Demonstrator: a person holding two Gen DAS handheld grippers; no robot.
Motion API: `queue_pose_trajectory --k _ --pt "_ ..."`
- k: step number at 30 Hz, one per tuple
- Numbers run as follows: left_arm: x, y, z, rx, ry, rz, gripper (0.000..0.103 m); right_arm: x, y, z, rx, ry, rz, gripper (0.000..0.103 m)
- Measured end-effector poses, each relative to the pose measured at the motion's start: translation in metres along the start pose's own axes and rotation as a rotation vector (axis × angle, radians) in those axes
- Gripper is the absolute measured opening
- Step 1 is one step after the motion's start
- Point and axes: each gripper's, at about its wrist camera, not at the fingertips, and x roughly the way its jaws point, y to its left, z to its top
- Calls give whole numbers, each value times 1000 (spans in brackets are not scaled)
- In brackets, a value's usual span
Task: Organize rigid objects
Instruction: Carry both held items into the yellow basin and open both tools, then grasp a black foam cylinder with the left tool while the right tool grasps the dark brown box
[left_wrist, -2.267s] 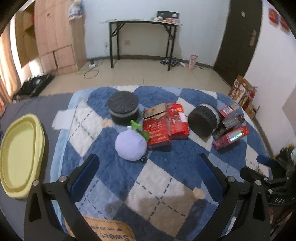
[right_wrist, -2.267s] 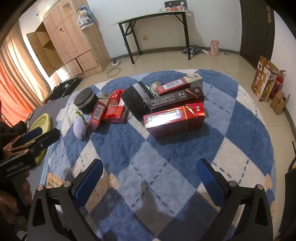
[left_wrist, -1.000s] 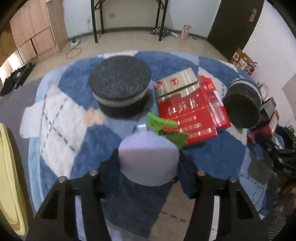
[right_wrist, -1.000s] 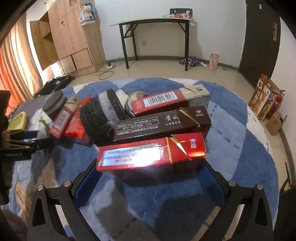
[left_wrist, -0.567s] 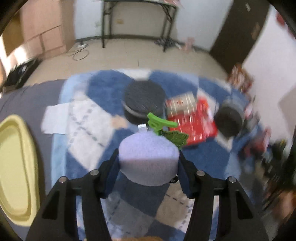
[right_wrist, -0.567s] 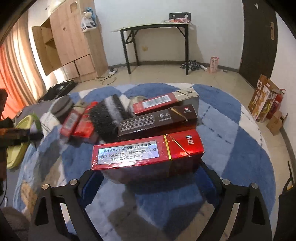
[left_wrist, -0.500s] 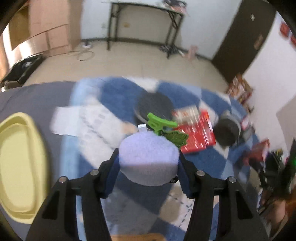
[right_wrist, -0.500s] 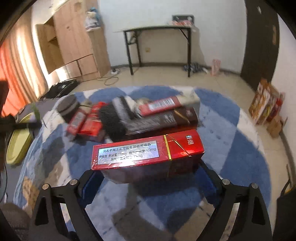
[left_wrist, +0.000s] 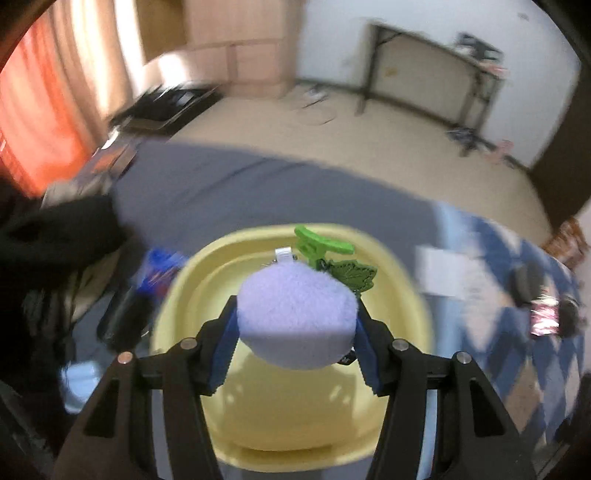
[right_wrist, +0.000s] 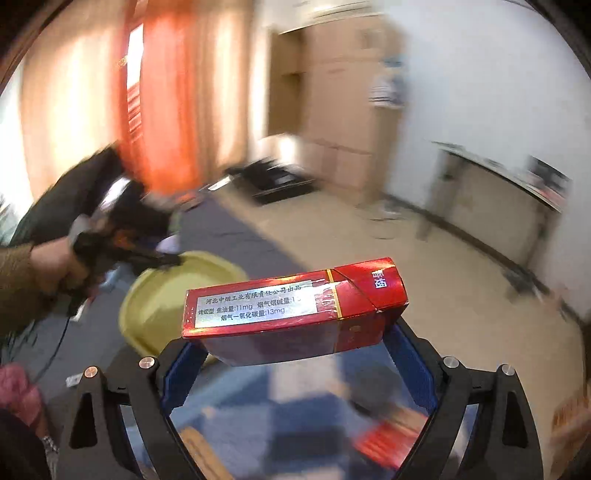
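My left gripper (left_wrist: 295, 343) is shut on a round lilac plush toy (left_wrist: 295, 317) with a green leaf and stem on its far side. It hangs above the pale yellow basin (left_wrist: 207, 266), which fills the middle of the left wrist view. My right gripper (right_wrist: 295, 354) is shut on a long red carton (right_wrist: 291, 306) with a silver label, held crosswise and lifted off the rug. In the right wrist view the same yellow basin (right_wrist: 162, 299) lies ahead to the left, with a hand (right_wrist: 51, 269) holding the other gripper over its far rim.
The basin sits on a grey mat (left_wrist: 258, 184). The blue and white checked rug (left_wrist: 517, 332) with blurred dark and red objects lies to the right. A wooden cabinet (right_wrist: 343, 96), orange curtain (right_wrist: 166, 92) and black-legged table (left_wrist: 436, 74) stand beyond. Dark bundled things (left_wrist: 55, 236) lie left of the basin.
Both grippers closed on their objects, lifted them off the rug and swung left. The plush now hangs over the yellow basin and the red carton faces it.
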Motion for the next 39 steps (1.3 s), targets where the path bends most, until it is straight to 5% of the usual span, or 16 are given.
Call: queue_pose_trajectory --k 5,11,19,23,26,30,34,39 --pt "47 32 -12 -57 81 -42 58 130 89 -5 -104 221 165 92" --pt "79 45 -20 -94 101 -100 58 217 151 -27 -170 343 200 92" --pt "100 66 -32 -147 120 -126 61 259 172 -42 -197 430 151 93" --pt "90 74 -30 -191 123 -172 69 265 171 -33 -184 431 167 102" --pt "60 70 -15 -162 59 -145 102 239 155 -31 -139 364 169 102" --pt "10 51 19 -95 -44 -155 103 176 127 -9 -99 225 190 103" --pt "-33 -16 39 -46 -109 -290 103 84 50 0 90 105 159 103" --pt "-45 -139 27 101 -108 -414 103 -24 -77 -60 287 50 -84 103"
